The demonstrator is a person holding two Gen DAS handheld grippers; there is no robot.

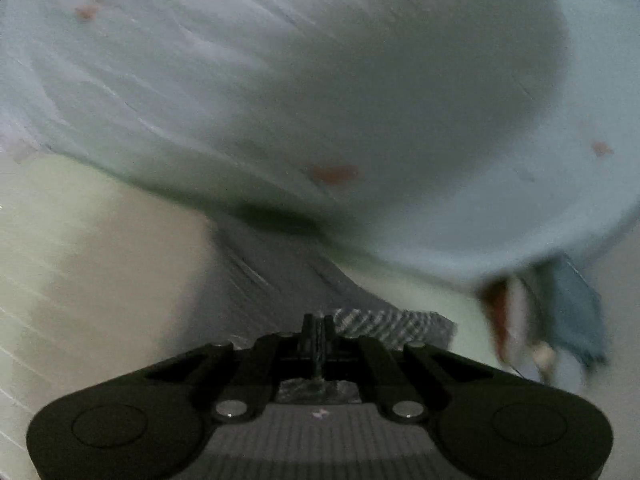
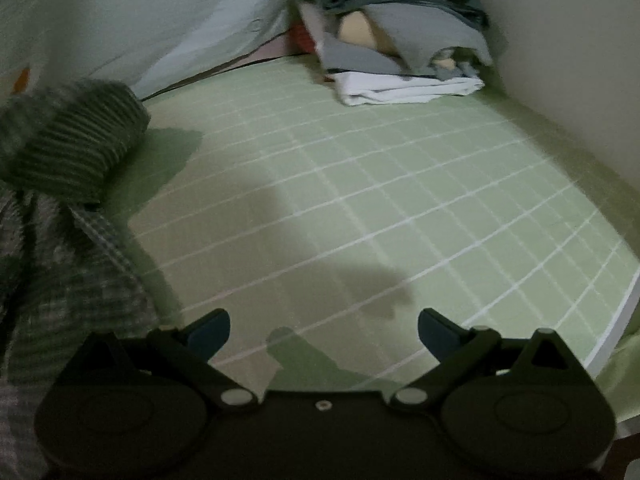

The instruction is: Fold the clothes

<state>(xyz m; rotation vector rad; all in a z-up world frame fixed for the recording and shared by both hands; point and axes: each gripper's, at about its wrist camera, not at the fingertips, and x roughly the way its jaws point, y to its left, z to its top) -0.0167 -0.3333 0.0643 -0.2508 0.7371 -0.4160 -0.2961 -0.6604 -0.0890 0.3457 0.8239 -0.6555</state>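
My left gripper is shut, its fingers pinching a grey striped garment that drapes down and back from the tips. In the right wrist view the same grey striped garment hangs bunched at the left, blurred by motion, over more striped cloth below it. My right gripper is open with nothing between its blue-padded fingers, low over the green checked mat.
A pale blue sheet with small red marks fills the upper left wrist view. A stack of folded clothes, teal, grey and white, sits at the mat's far end against a wall. The mat's white edge runs at right.
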